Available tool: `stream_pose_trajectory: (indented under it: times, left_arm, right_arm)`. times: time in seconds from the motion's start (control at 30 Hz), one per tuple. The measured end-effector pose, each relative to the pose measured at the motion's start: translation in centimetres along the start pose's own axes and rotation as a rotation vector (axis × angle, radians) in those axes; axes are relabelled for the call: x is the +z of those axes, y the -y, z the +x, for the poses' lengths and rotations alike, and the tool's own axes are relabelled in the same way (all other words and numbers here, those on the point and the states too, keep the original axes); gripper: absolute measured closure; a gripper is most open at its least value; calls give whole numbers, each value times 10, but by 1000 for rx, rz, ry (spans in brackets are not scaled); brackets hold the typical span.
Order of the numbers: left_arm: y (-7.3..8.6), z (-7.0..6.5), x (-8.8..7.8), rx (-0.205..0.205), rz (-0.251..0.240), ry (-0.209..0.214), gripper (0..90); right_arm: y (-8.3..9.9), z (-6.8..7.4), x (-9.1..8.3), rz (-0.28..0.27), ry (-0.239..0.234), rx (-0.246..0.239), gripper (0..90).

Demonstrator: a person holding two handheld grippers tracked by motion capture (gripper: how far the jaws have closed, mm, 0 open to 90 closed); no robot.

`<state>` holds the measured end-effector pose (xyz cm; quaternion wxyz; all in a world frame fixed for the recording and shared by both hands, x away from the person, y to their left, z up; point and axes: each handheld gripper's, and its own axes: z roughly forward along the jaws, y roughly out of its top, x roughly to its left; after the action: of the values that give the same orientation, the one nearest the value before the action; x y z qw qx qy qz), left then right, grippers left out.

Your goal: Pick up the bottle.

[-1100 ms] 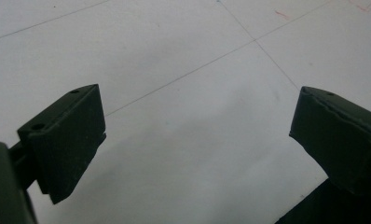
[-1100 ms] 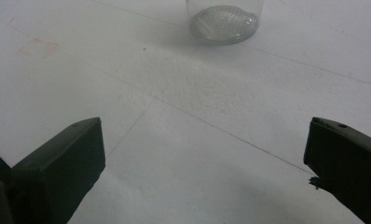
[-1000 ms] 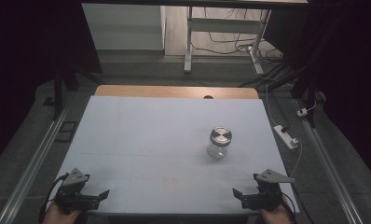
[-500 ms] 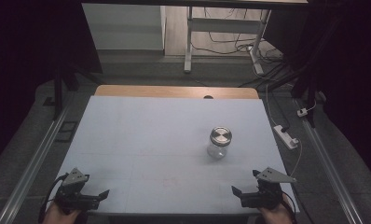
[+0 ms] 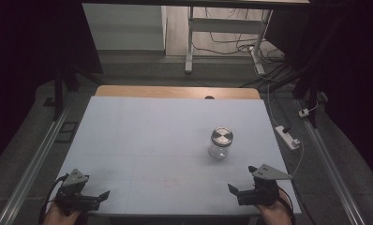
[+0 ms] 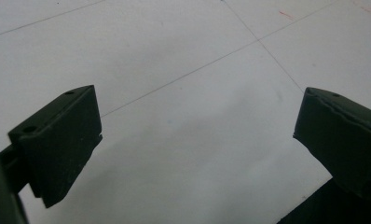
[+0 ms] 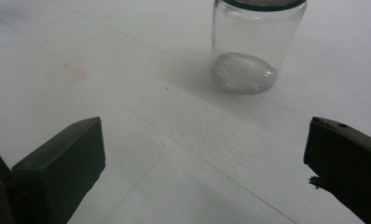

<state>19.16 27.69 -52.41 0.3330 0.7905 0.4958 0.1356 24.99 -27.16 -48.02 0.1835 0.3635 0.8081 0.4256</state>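
A clear glass jar with a silver metal lid stands upright right of the table's middle. In the right gripper view the jar is ahead and slightly right, apart from the jaws. My right gripper rests near the front right edge, open with nothing between its jaws. My left gripper is at the front left corner. Its jaws have just been opening and stand wide with bare table between them.
The white table top has a wooden strip along its far edge. A white power strip with a cable lies on the floor off the right edge. Desk legs and cables stand beyond the table.
My right gripper has edged slightly forward toward the jar. The left hand and the jar have stayed in place.
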Motion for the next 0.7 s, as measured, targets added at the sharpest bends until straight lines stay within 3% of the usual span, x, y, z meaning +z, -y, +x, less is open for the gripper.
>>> stream_pose_trajectory:
  times: [0.3,0.57,0.7]
  left_arm:
    - [0,0,-1,-10,-7,-10,0]
    - [1,4,-2,-38,-13,15,0]
    - [0,5,-2,-35,-17,29,3]
  right_arm:
    - [-9,1,10,-12,-39,-26,0]
    - [-17,-1,21,-6,-62,-25,0]
    - [-24,-1,29,7,-80,-55,0]
